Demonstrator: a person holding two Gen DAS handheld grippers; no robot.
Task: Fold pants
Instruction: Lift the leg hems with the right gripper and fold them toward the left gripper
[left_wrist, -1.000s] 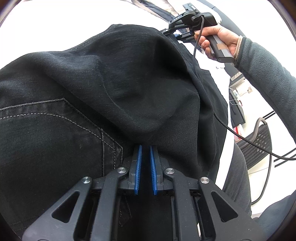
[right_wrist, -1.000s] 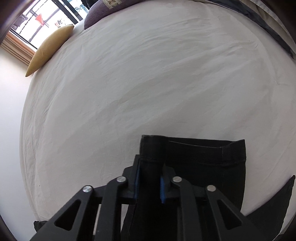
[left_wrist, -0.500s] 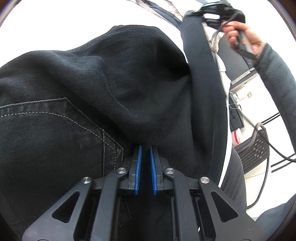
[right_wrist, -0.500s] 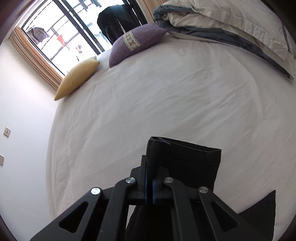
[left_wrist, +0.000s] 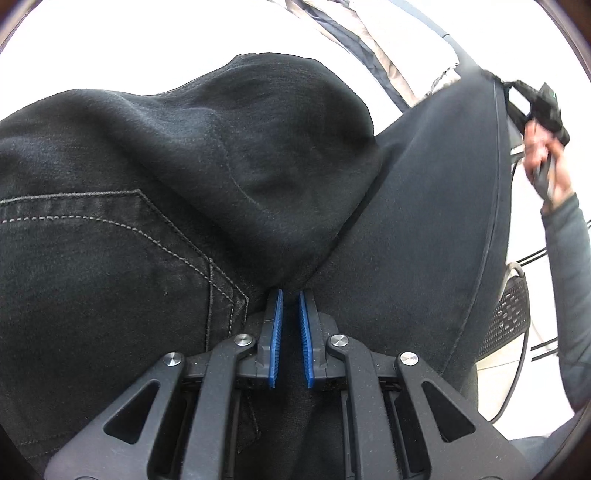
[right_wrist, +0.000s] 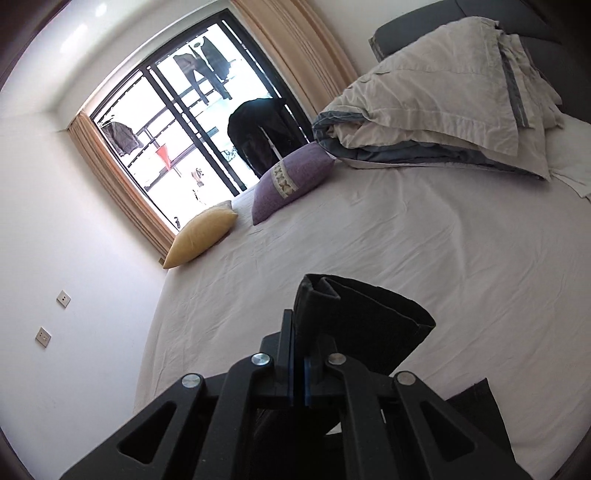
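Right wrist view shows the right claw (right_wrist: 298, 373), clamped tight on a leg hem of the black denim pants (right_wrist: 364, 325), now raised off the white bed sheet (right_wrist: 424, 236) it lay on, while the left claw (left_wrist: 290, 341), nearly closed on bunched seat fabric, stays put, so the leg-over fold is underway.

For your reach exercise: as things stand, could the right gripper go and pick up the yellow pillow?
Probably not yet: the right gripper has its jaws shut on the pants. The bed towards the yellow pillow looks clear.
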